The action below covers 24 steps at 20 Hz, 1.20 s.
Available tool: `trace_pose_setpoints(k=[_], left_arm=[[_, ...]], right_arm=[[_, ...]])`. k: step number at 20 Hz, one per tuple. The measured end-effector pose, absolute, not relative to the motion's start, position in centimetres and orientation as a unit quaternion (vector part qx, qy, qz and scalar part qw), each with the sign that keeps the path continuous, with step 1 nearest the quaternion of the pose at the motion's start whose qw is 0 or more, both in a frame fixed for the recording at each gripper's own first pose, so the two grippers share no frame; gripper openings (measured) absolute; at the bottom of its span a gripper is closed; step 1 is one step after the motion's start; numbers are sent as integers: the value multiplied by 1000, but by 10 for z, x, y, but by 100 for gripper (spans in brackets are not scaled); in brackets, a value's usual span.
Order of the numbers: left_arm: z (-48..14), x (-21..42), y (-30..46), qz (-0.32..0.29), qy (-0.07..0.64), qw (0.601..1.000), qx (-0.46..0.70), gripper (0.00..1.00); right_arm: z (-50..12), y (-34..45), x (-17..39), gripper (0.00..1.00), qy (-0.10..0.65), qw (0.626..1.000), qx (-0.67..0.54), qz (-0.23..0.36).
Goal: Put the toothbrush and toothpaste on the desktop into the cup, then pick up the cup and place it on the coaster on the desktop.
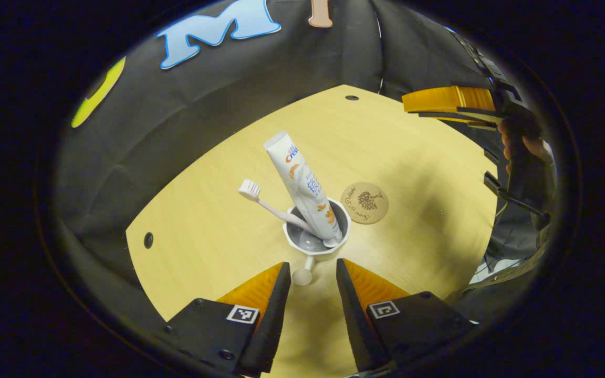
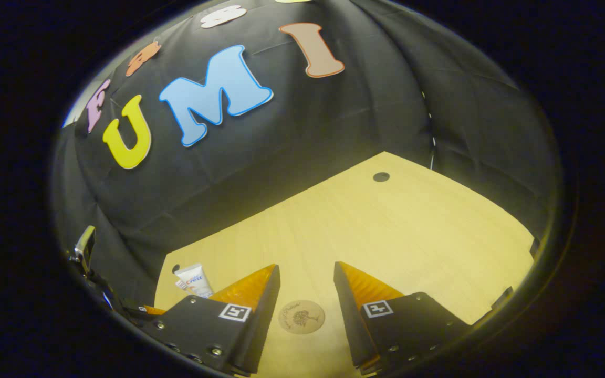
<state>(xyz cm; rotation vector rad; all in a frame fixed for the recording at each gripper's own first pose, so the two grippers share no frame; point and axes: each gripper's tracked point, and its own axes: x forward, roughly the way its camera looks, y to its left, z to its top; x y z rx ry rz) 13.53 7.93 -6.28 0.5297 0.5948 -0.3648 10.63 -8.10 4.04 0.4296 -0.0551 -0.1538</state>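
The desk [image 1: 218, 231] is a pale wood top set against the black cloth wall, with small dark holes near its far and left edges; in the right gripper view the desk [image 2: 386, 231] lies mostly bare. The left gripper [image 1: 310, 270] hangs over the near part of the desk, jaws wide apart and gripping nothing, with the cup's handle knob lying between their tips. The right gripper [image 1: 457, 107] appears in the left gripper view raised at the upper right, well apart from the cup, carried by a hand [image 1: 518, 144]; in its own view the right gripper [image 2: 306, 273] stands with jaws wide apart and nothing between them. The cup [image 1: 317, 231], white with a grey inside, sits on the desk just beyond the left gripper's tips, beside the coaster and not on it. The toothpaste [image 1: 305, 186] stands in the cup, cap down, leaning up and to the left. The toothbrush [image 1: 271, 205] also rests in the cup, bristle head up and out to the left. The coaster [image 1: 364, 202], a round brown disc, lies flat just right of the cup; the coaster [image 2: 301, 316] also shows between the right gripper's jaws, below them on the desk.
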Motion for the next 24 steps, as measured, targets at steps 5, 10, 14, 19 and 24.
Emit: trace_pose_setpoints(k=[5, 10, 14, 19, 24], left_arm=[[-74, 146, 84, -186, 313, 891, 272, 62], [-65, 156, 86, -193, 322, 871, 318, 62], [-68, 160, 84, -205, 335, 851, 349, 62], [-73, 164, 85, -223, 360, 814, 398, 62], [-92, 175, 84, -243, 395, 779, 423, 69]], right_arm=[[23, -112, 93, 63, -19, 966, 234, -104], [8, -135, 84, 63, -11, 959, 253, -124], [1, -145, 86, 63, -3, 954, 270, -131], [-8, -156, 87, 63, 8, 950, 280, -138], [-18, -169, 85, 63, 17, 944, 293, -151]])
